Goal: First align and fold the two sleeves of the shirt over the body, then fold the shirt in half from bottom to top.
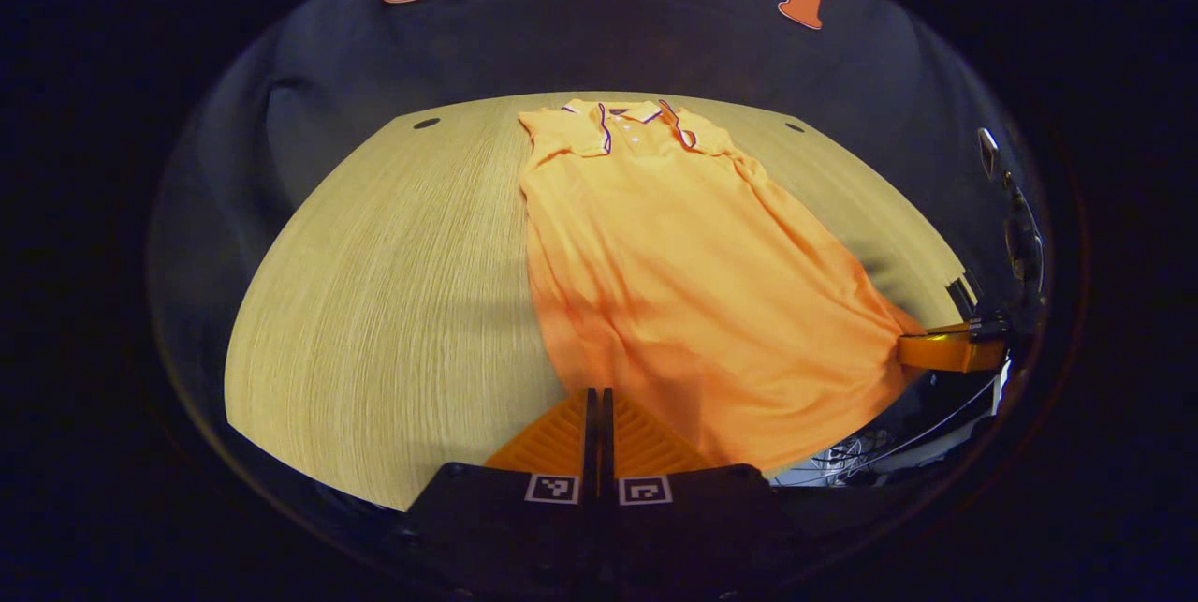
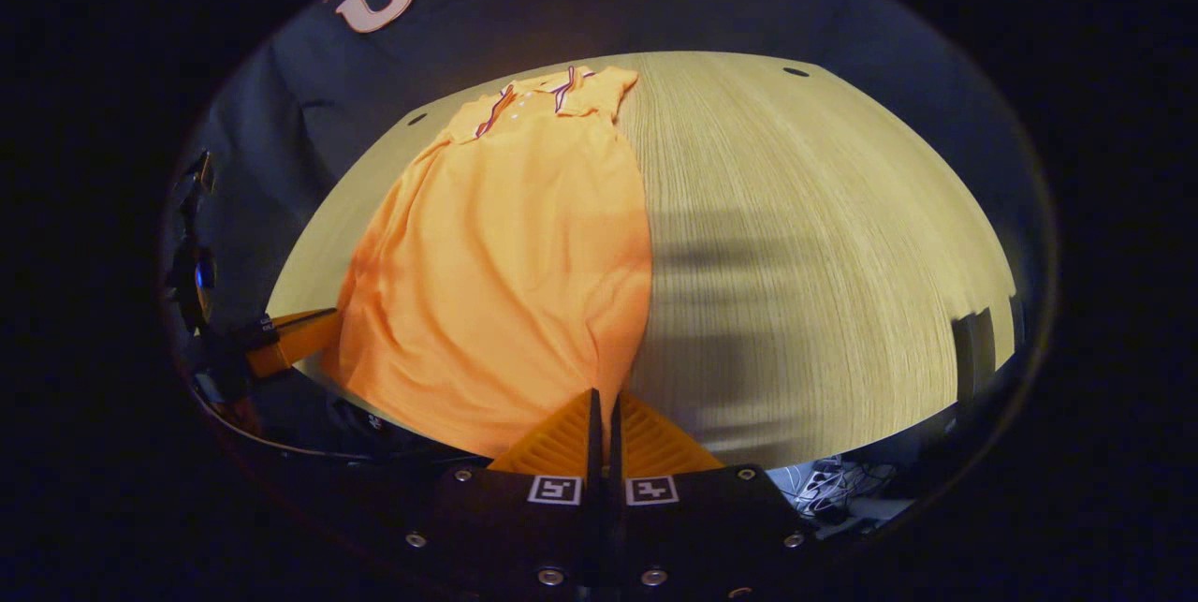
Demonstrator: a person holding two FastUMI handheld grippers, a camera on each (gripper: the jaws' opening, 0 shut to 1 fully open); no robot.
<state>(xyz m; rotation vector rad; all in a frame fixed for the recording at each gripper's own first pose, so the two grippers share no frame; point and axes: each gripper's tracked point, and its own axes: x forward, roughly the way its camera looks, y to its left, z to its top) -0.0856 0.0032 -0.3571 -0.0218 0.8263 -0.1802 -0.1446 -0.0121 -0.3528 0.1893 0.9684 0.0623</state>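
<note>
Left gripper (image 1: 596,393) low at bottom centre of left gripper view, fingers (image 1: 562,438) pressed together with a thin dark slit between, pinched on the hem of the shirt (image 1: 693,265). Right gripper (image 2: 604,396) posed likewise in right gripper view, fingers (image 2: 655,443) closed tight on the same hem. Right gripper seen again far right in left gripper view (image 1: 922,346), side-on, tip at shirt corner. Left gripper seen far left in right gripper view (image 2: 323,326), likewise at the corner.
</note>
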